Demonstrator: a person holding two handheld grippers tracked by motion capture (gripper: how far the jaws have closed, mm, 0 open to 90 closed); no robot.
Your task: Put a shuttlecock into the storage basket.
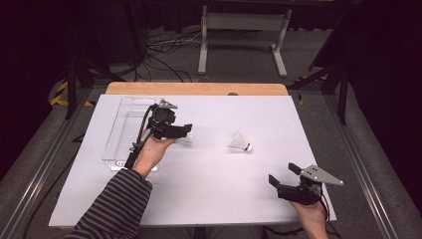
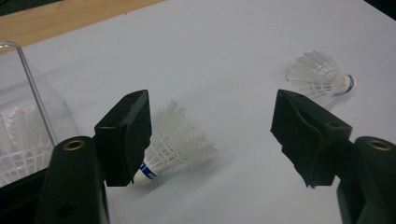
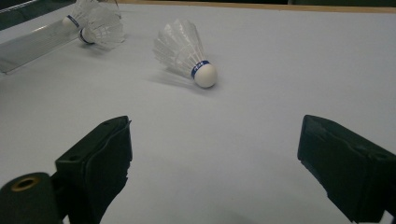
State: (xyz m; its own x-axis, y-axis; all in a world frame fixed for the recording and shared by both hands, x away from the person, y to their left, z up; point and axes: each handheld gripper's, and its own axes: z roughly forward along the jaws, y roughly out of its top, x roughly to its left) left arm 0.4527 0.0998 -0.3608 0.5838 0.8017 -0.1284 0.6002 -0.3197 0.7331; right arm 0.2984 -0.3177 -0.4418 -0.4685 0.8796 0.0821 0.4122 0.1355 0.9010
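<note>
White paper covers the table [image 1: 199, 199]. Just right of the clear plastic tray [image 1: 117, 137], a white feathered shuttlecock [image 2: 175, 142] lies on its side between the left gripper's [image 2: 212, 140] spread jaws, untouched, cork toward the camera. Right gripper [image 1: 284, 175] waits farther away, jaws apart, empty.

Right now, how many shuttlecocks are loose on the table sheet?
2. One shuttlecock lies between the open left claw jaws by the clear tray; another mid-sheet. More sit in the tray, possibly some hidden.
</note>
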